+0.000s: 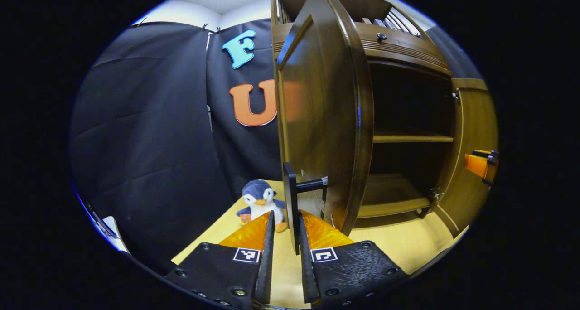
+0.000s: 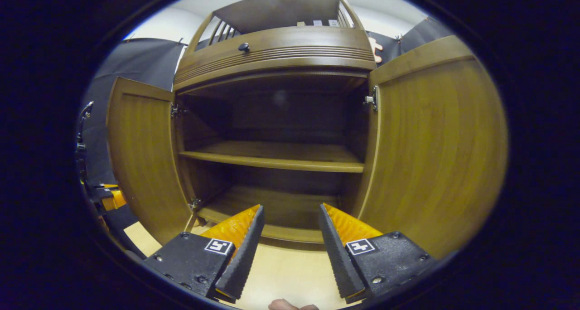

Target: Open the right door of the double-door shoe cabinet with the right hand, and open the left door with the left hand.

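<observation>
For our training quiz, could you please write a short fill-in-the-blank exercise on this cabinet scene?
1. Both doors of the shoe cabinet stand ____.
2. The left gripper has its jaws around the black ____ of the left door.
3. The plush toy beside the cabinet is a ____.
4. The right gripper holds ____.

Missing words: open; handle; penguin; nothing
</observation>
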### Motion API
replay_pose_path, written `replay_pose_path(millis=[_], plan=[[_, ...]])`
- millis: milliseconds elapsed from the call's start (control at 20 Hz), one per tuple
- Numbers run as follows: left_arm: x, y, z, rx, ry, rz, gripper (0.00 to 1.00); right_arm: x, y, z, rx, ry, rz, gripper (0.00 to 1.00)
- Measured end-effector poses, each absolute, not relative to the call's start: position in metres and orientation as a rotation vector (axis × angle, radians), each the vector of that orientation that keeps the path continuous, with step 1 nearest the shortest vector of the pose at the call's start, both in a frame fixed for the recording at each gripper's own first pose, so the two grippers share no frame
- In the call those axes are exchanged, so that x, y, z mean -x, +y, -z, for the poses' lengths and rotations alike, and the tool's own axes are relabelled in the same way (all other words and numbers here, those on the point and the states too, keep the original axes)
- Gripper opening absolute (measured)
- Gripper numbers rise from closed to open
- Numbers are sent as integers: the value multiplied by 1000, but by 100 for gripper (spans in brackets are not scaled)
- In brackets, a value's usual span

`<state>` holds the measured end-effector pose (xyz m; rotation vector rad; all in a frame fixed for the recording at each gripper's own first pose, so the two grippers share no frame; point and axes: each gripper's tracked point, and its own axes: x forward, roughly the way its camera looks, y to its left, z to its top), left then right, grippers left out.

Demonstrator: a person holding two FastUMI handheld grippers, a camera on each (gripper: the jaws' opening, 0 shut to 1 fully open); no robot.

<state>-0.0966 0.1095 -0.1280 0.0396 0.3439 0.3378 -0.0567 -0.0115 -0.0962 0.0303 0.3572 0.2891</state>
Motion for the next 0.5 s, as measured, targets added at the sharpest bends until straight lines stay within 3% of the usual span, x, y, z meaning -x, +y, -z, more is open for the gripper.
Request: replay_pose_path(millis=[50,100,150,200,250,500], plan=[[97,113,127,-29,344,-335,25,57,-10,96,-30,356,-293,79],[98,115,127,-15,345,-332,24,57,-8,95,-30,354,-293,80],[99,117,128,-11,345,-328,24,57,-6,95,-29,354,-295,80],[100,120,128,-9,342,-325,32,56,-5,95,-25,354,-295,80],[102,123,127,-6,340,-322,25,56,-3,95,-23,354,-296,80],[109,133,128,22,346,-300,25,57,8,94,-19,353,-316,80]])
